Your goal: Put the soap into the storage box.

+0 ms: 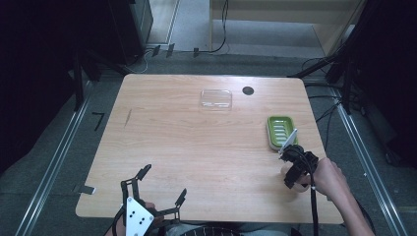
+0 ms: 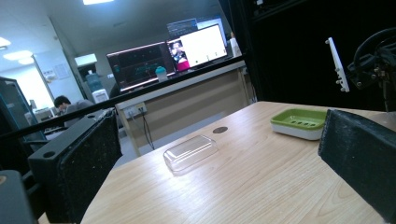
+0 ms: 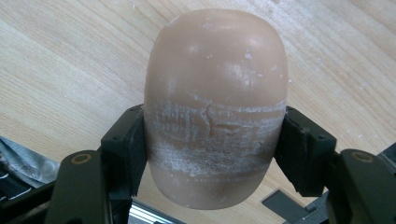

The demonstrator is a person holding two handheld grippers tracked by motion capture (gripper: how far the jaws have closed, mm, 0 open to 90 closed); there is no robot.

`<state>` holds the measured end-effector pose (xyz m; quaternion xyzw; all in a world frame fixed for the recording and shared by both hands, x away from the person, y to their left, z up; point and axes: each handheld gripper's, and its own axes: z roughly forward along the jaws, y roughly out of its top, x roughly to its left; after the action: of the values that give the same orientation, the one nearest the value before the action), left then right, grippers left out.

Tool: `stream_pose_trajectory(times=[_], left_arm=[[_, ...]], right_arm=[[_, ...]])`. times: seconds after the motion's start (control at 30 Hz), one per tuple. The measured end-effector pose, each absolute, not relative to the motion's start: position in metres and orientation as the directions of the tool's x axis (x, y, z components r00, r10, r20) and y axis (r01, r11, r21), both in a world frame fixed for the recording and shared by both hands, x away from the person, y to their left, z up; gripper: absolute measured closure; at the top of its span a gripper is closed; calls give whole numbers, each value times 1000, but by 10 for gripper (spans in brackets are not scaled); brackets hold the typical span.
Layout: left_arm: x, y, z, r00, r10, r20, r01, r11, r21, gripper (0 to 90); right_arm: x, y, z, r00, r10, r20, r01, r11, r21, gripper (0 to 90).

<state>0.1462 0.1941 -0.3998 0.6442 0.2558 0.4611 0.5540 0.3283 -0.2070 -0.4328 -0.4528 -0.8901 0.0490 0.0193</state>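
Here, a tan bar of soap (image 3: 215,107), rounded like an egg and scuffed white across its middle, sits clamped between the two black jaws of the right gripper (image 3: 212,154), its long axis running out along the jaws and away from the hand, over the pale wooden table (image 1: 196,147). In the high view the right gripper (image 1: 293,172) hangs above the near right part of the tabletop, held by the person's right hand (image 1: 328,176), with the soap (image 1: 286,169) a pale patch under the black frame. Just beyond it, toward the far side and slightly left, lies the green soap dish (image 1: 280,132), its ribbed bed bare and its long side running near to far; the gripper's white marker plate reaches over the dish's near end. That short gap, from soap to dish, looks like the relation the next move turns on, and the right hand is by far the nearer one. Farther off, near the table's far edge, rests a clear plastic lid (image 1: 216,99), beside a dark round hole (image 1: 248,90). The left gripper (image 1: 162,189) waits at the near left edge, jaws spread wide and holding nothing, well apart from dish and soap.
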Motion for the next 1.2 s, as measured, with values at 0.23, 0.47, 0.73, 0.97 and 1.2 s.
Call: stream_pose_trajectory(times=[0.23,0.47,0.73,0.97,1.2], left_arm=[[146,194,-400,444,841,311,-180,-256,950,0],[146,194,-400,444,841,311,-180,-256,950,0],[146,194,-400,444,840,312,-179,-258,949,0],[146,194,-400,443,840,313,-179,-259,949,0],[146,194,-400,444,840,312,-179,-258,949,0]], right_arm=[[335,-206,-428,-586,810,-16,807,582,-99,338],[340,-203,-423,-587,809,-20,807,583,-89,338],[348,-202,-418,-589,807,-30,807,586,-80,338],[352,-202,-416,-586,809,-32,809,583,-80,339],[358,-204,-412,-580,814,-33,814,577,-67,338]])
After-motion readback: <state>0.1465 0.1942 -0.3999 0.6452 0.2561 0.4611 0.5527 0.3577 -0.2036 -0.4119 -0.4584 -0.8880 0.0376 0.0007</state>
